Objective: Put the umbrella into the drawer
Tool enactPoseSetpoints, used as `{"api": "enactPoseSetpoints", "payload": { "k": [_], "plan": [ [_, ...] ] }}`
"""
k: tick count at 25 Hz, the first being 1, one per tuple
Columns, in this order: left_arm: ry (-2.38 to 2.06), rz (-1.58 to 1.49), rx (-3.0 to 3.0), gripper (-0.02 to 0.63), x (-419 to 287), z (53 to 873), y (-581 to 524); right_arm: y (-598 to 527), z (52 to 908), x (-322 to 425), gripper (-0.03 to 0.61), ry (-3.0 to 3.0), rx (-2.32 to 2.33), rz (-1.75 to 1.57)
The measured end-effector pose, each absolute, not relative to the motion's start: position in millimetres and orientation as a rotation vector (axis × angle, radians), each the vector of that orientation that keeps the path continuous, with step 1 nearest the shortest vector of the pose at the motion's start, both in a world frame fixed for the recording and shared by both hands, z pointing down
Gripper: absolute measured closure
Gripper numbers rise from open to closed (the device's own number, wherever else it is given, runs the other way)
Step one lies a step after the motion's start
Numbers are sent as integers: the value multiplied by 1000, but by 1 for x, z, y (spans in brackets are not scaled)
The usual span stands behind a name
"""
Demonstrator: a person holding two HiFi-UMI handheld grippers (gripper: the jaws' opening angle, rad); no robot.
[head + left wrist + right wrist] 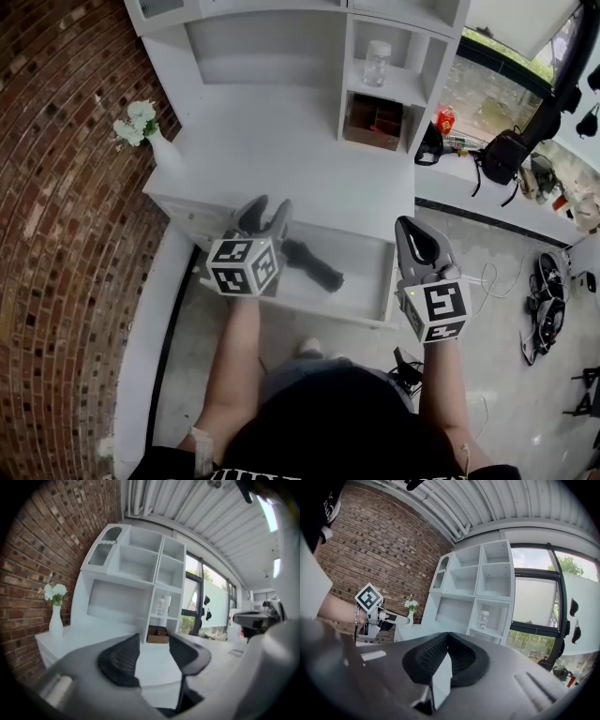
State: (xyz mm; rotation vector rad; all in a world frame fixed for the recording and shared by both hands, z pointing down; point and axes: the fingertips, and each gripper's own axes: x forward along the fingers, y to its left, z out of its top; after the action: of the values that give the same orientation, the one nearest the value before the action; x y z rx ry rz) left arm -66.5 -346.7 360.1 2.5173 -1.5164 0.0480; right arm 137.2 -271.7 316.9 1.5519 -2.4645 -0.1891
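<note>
A black folded umbrella [314,265] lies inside the open white drawer [370,281] of the desk. My left gripper [265,210] is held above the drawer's left part, higher than the umbrella and apart from it. In the left gripper view its jaws [154,641] stand apart with only the desktop showing between them, so it is open and holds nothing. My right gripper [413,231] hovers beside the drawer's right corner. Its pads meet at the tips in the right gripper view [448,637], with nothing between them.
The desk carries a white hutch [281,56] with a clear bottle [377,61] and a brown box [373,120] in its right shelves. A vase of white flowers [141,127] stands at the desktop's left. A brick wall [56,187] runs along the left. Bags and cables lie at the right.
</note>
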Motion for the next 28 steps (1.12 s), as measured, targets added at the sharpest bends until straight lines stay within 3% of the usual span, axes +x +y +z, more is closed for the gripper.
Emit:
{"api": "enactPoseSetpoints", "payload": {
  "k": [11, 16, 28],
  "plan": [
    [-1692, 44, 2840, 521, -57, 294, -327, -272, 305, 141, 575, -2473, 1582, -223],
    [-1730, -49, 2883, 615, -57, 271, -317, -274, 297, 142, 575, -2486, 1603, -237],
    [-1673, -174, 3009, 617, -55, 237, -305, -277, 254, 138, 575, -2557, 1683, -338]
  ]
}}
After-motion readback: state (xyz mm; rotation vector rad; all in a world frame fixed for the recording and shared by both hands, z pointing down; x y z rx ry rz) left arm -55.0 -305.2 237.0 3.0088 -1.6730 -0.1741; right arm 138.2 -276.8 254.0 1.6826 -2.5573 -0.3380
